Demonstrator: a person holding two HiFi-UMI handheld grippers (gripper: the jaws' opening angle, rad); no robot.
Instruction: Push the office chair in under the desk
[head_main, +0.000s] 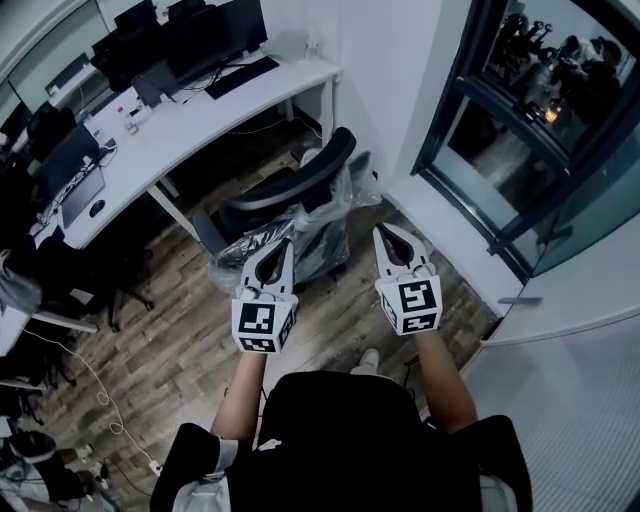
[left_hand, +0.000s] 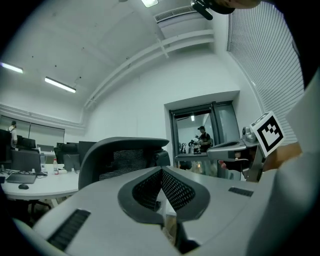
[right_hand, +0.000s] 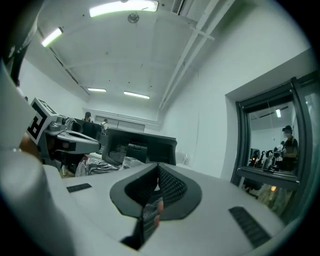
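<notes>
You are holding both grippers out in front of you. The left gripper (head_main: 286, 244) is pressing its jaws together on nothing, and the right gripper (head_main: 384, 233) is doing the same. The office chair (head_main: 300, 182) is standing just past their tips, out from the white desk (head_main: 200, 115) that is running along the far left. I cannot tell if the tips are touching it. Crinkly plastic wrap (head_main: 345, 190) is covering the seat. I think the chair is going to feel heavy but roll easily, and it may spin. The plastic is looking soft and slippery, so you are better off pushing on the stiff curved back, one closed gripper near each side, slowly toward the desk.
</notes>
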